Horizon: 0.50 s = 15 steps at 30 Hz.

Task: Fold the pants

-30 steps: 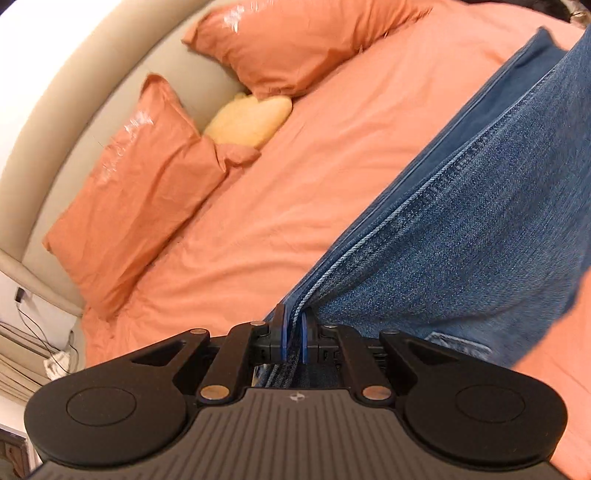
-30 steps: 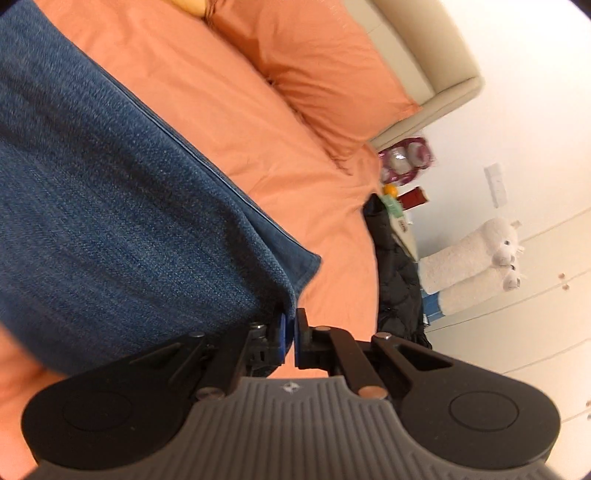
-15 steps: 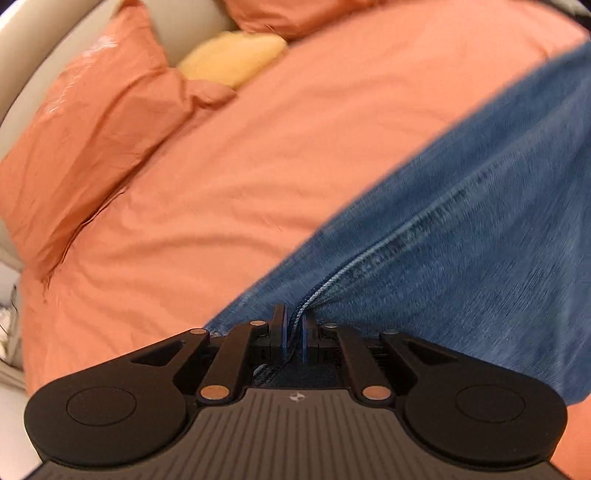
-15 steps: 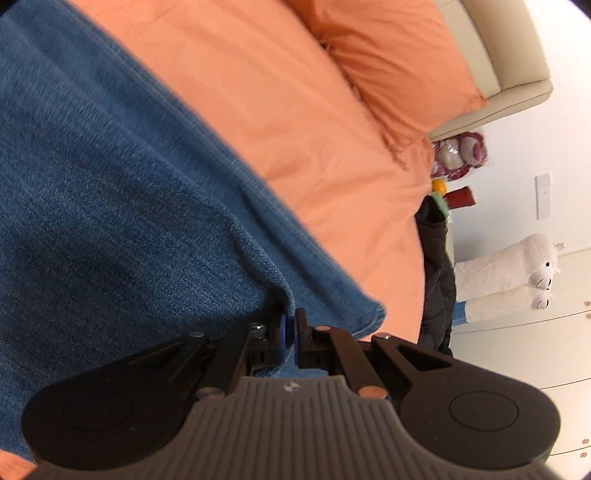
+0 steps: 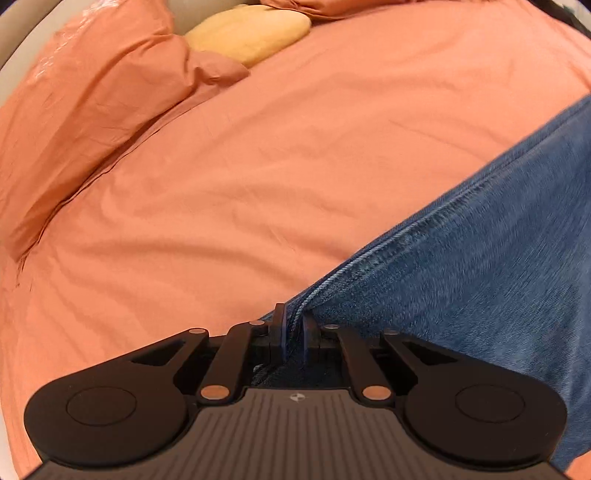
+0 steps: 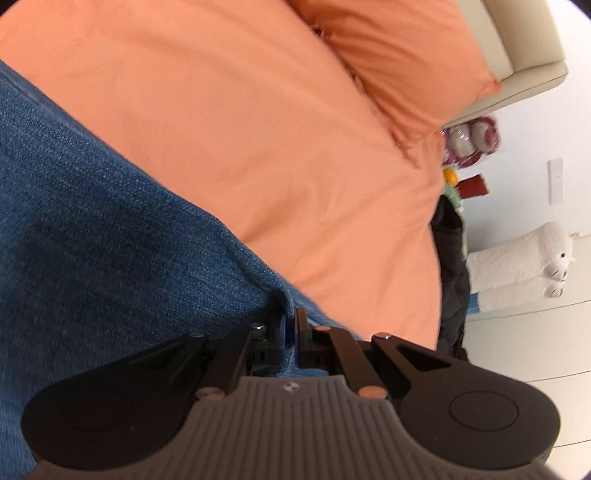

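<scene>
Left wrist view, nearest first: the left gripper (image 5: 293,338) at six o'clock, jaws clamped on the stitched side seam of the jeans (image 5: 480,266); denim runs away toward two o'clock over an orange bedsheet (image 5: 240,177); farther off, an orange pillow (image 5: 92,92) at ten o'clock and a yellow cushion (image 5: 247,33) at twelve. Right wrist view: the right gripper (image 6: 291,328) at six o'clock, pinching a denim edge; jeans fill nine o'clock; a white plush toy (image 6: 517,266) sits at three o'clock. Both tools tilt low over the bed; judged best, carry both held edges level and taut, lowering together so layers land aligned.
</scene>
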Available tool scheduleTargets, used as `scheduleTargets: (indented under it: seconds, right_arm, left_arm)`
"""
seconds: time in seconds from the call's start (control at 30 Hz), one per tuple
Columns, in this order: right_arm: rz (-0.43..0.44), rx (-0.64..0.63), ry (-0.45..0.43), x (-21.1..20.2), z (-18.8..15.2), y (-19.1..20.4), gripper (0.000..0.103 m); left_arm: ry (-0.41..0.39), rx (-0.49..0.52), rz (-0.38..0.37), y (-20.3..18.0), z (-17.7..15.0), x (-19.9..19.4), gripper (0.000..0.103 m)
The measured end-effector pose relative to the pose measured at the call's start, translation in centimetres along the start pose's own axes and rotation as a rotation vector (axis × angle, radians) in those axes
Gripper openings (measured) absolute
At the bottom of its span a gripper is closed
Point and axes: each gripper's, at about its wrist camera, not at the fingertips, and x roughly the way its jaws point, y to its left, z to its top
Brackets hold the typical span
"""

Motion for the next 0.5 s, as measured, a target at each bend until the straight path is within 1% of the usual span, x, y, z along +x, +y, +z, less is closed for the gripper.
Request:
scheduleTargets:
  seconds: [0.03, 0.07, 0.1, 0.13, 0.17, 0.2, 0.23, 0.27, 0.3, 0.4, 0.47, 0.5]
  right_arm:
    - [0.012, 0.007, 0.012, 0.3, 0.1, 0.3, 0.0]
    - [0.015, 0.021, 0.019, 0.6, 0.2, 0.3, 0.0]
    - [0.019, 0.043, 0.017, 0.9, 0.3, -0.1, 0.01]
    - [0.022, 0.072, 0.019, 0.9, 0.2, -0.4, 0.019]
    - [0.023, 0.102, 0.02, 0.8, 0.1, -1.0, 0.04]
    - [0.038, 0.131, 0.01, 0.4, -0.2, -1.6, 0.049]
    - [0.072, 0.157, -0.006, -0.1, -0.4, -2.4, 0.049]
    - [0.097, 0.18, -0.019, -0.6, -0.7, -3.4, 0.049]
    - [0.109, 0.205, -0.025, -1.2, -1.1, -4.5, 0.052]
    - [0.2, 0.315, -0.069, -3.6, -3.2, -7.8, 0.06]
    - [0.262, 0.402, -0.084, -4.9, -4.9, -9.2, 0.06]
    - [0.298, 0.426, -0.084, -5.3, -5.9, -9.2, 0.06]
  left_arm:
    - [0.008, 0.011, 0.012, -0.2, 0.0, 0.3, 0.021]
    - [0.015, 0.025, 0.02, -0.3, 0.0, 0.6, 0.023]
    - [0.011, 0.035, 0.032, -0.4, 0.0, 0.7, 0.03]
    - [0.004, 0.04, 0.047, -0.5, 0.0, 0.6, 0.041]
    - [-0.005, 0.04, 0.061, -0.5, -0.1, 0.4, 0.047]
    - [-0.016, 0.033, 0.063, -0.5, -0.1, 0.0, 0.058]
    - [-0.03, 0.022, 0.055, -0.1, -0.1, -0.5, 0.067]
    - [-0.041, 0.012, 0.045, 0.2, 0.0, -0.9, 0.069]
    - [-0.05, 0.006, 0.038, 0.5, 0.0, -1.6, 0.071]
    - [-0.049, -0.016, 0.035, 1.1, -0.2, -3.6, 0.071]
    - [-0.05, -0.026, 0.035, 1.5, -0.7, -5.0, 0.071]
    - [-0.046, -0.029, 0.039, 1.5, -1.2, -5.6, 0.071]
